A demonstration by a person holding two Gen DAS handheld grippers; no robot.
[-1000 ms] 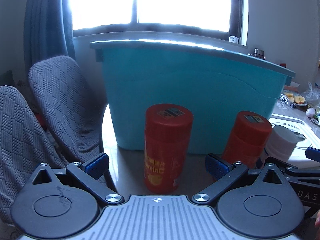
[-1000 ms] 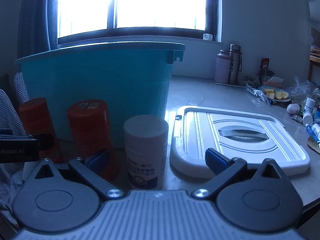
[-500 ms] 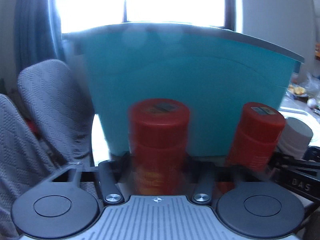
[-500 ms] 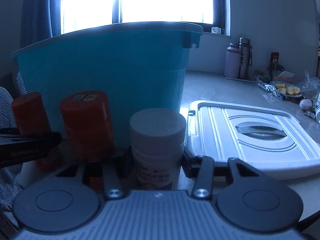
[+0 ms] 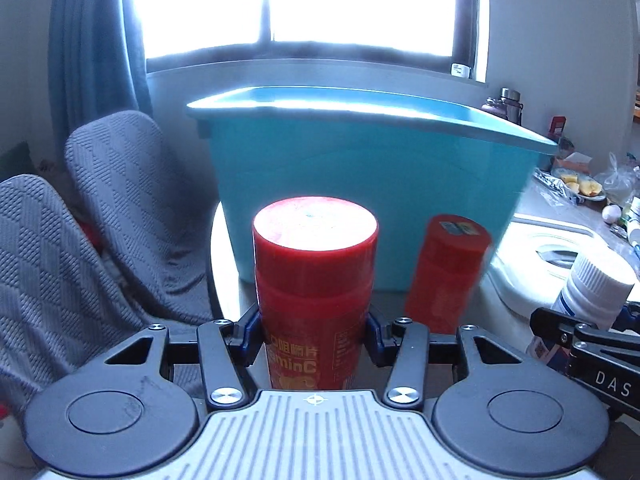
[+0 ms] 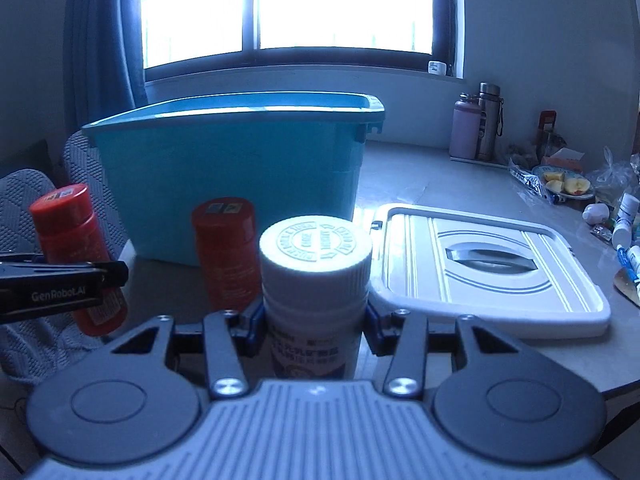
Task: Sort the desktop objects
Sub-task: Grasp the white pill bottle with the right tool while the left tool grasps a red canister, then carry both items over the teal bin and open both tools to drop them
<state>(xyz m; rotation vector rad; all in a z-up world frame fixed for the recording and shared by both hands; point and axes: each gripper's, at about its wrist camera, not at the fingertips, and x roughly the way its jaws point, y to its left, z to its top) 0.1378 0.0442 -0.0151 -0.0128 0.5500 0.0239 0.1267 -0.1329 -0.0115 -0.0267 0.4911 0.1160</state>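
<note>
My left gripper (image 5: 315, 340) is shut on a red vitamin C bottle (image 5: 315, 280) and holds it upright, raised above the table. That bottle also shows in the right wrist view (image 6: 76, 248). My right gripper (image 6: 316, 328) is shut on a white pill bottle (image 6: 316, 280), also lifted; it also shows in the left wrist view (image 5: 588, 300). A second red bottle (image 5: 444, 272) stands on the table between them, in front of the teal storage bin (image 5: 380, 184). The bin (image 6: 232, 160) is open at the top.
The bin's white lid (image 6: 484, 264) lies flat on the table to the right. Two grey chair backs (image 5: 100, 216) stand at the left. Flasks (image 6: 478, 124), a plate of fruit (image 6: 568, 186) and small tubes (image 6: 624, 224) crowd the far right.
Both grippers closed from open onto their bottles, then lifted them. The view rose, so the bin's rim now sits lower and its open top shows.
</note>
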